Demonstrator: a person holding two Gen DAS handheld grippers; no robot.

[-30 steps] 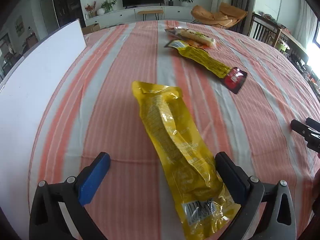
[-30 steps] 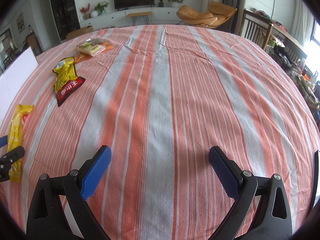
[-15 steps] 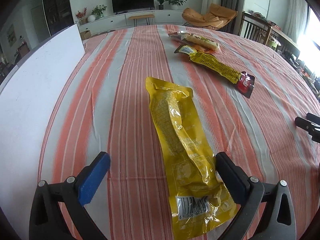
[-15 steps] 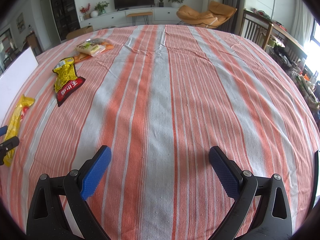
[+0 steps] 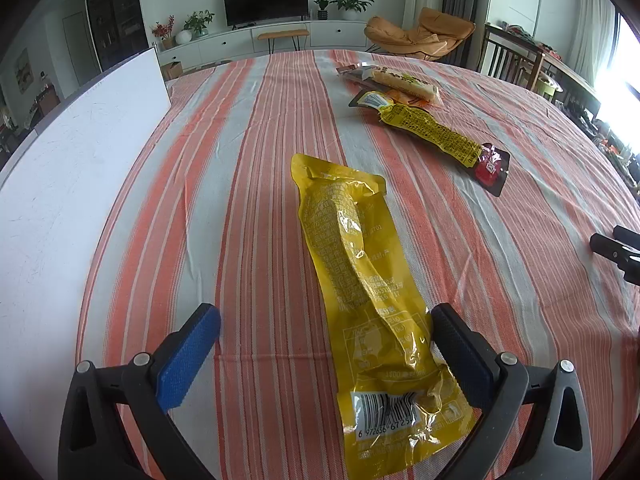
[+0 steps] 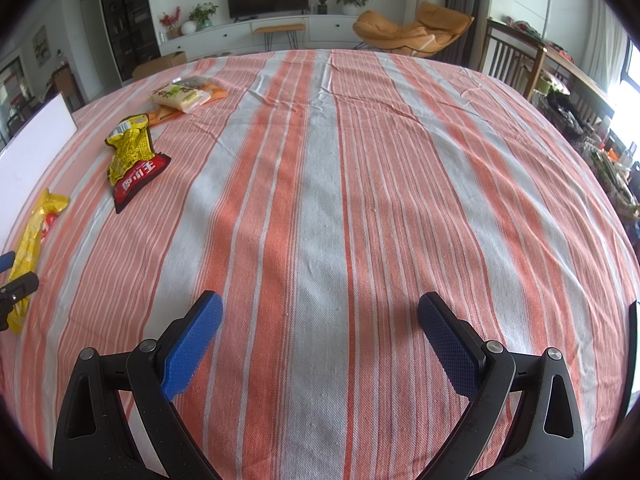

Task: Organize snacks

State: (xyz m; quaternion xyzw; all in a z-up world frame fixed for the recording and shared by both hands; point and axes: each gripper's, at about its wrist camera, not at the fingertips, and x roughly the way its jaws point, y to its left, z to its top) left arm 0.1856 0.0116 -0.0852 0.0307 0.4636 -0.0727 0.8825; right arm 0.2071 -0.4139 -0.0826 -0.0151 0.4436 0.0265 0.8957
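Yellow snack pouch (image 5: 360, 280) lies flat on striped table (image 5: 260, 160), its barcode end between the left tongs (image 5: 326, 322), which are spread wide w/ nothing gripped. At 1 o'clock, well apart: yellow-red pack (image 5: 440, 136), and beyond it a pale wrapped snack (image 5: 396, 82). White board (image 5: 72, 168) at 9 o'clock. Right tongs (image 6: 320, 318) also wide open over bare cloth. Judging by this, all 3 snacks remain loose, sorting barely begun

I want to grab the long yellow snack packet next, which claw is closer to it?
Left. The left claw is open with the long yellow packet lying between its fingers, near the right one. The right claw is open over bare tablecloth, well to the packet's right.
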